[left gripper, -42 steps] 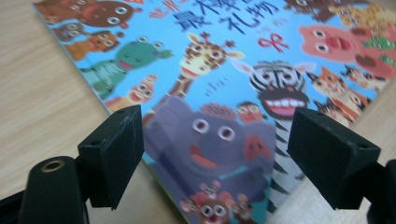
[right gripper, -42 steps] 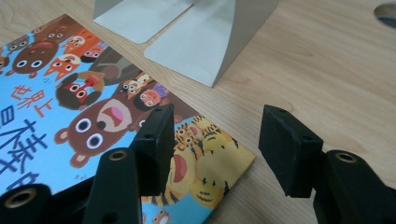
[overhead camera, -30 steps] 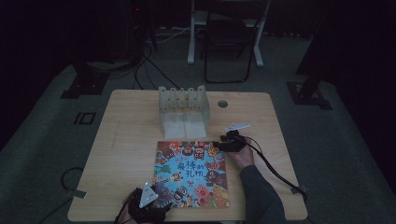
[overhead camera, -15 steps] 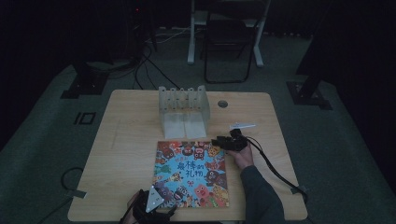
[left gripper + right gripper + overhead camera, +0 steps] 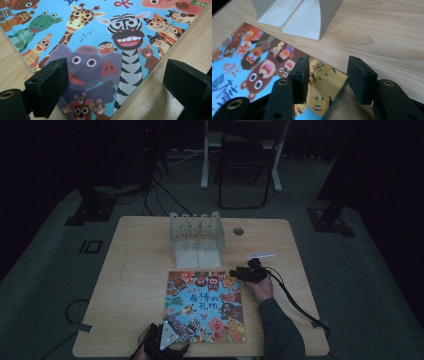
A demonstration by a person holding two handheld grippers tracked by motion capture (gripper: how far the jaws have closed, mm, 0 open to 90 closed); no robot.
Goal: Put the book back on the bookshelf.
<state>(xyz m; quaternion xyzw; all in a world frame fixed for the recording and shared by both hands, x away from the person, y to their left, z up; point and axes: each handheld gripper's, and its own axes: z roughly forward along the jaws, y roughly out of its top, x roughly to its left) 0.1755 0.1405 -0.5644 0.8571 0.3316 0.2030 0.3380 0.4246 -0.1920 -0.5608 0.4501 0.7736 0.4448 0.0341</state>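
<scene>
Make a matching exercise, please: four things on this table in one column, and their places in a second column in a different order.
Things:
1. picture book
2. white book stand
3. left tongs
4. right tongs

Places:
A. at the book's far right corner
B. flat in the middle of the table
C. at the book's near left corner
D. upright at the far edge of the table

Pairs: 1-B, 2-D, 3-C, 4-A

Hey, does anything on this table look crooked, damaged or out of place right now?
Nothing stands out. The picture book lies flat and closed on the wooden table, roughly square to its edges, with its cover intact. The grey book rack stands upright behind it, and nothing looks spilled.
</scene>
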